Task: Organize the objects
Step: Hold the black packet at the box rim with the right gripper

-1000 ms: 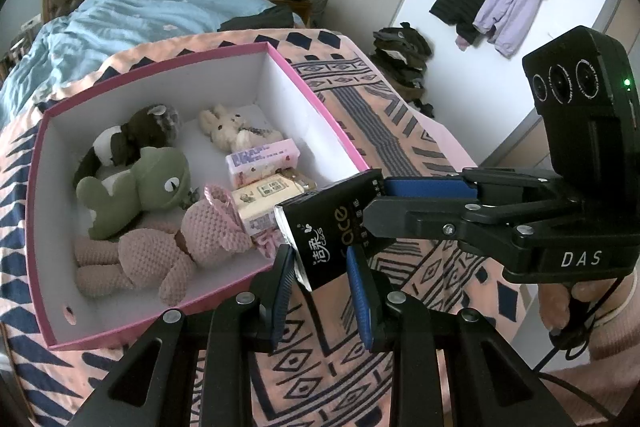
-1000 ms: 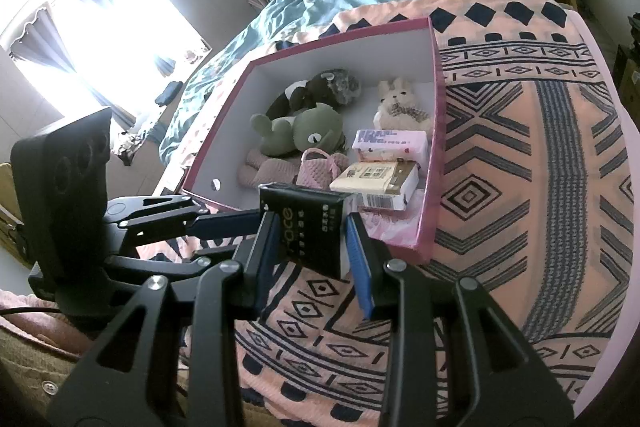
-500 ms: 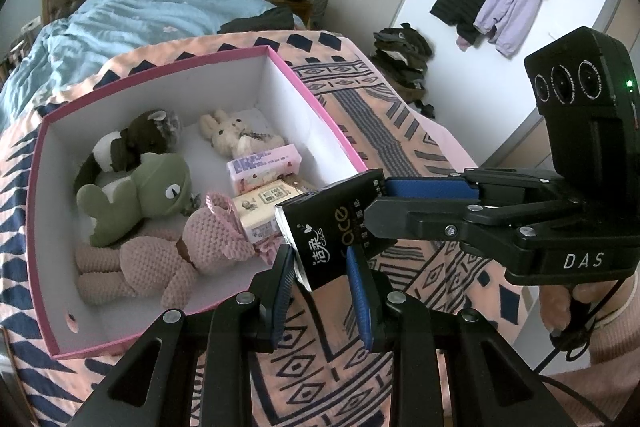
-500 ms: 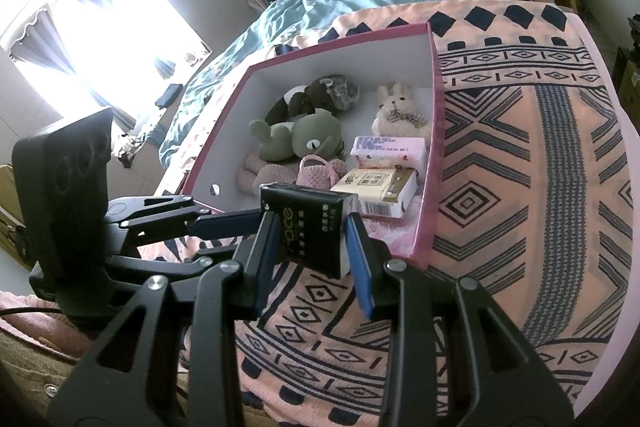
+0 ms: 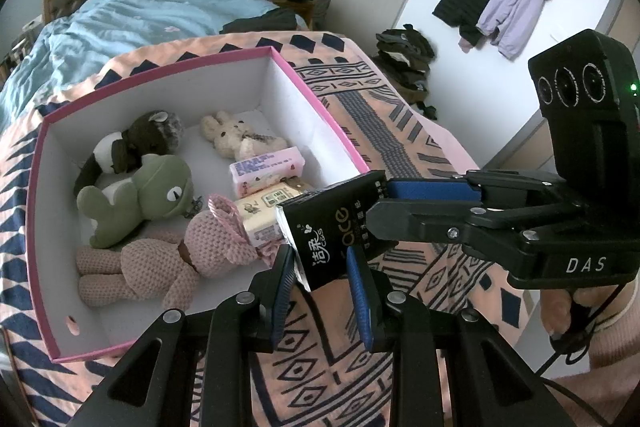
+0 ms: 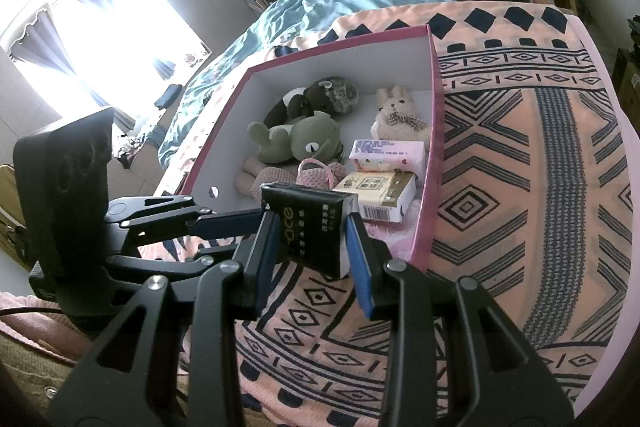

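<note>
Left wrist view: the black tissue pack (image 5: 336, 231) hangs just outside the pink box (image 5: 320, 115), pinched by both the left gripper (image 5: 320, 279) and right gripper (image 5: 380, 205). The box already holds plush toys and two tissue packs; judging by this, only this pack remains to go in.

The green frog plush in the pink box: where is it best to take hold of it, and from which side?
Probably the green frog plush by its rounded head, tongs coming from above: the head lies uppermost and exposed, while the box walls and neighbouring toys block the sides.
</note>
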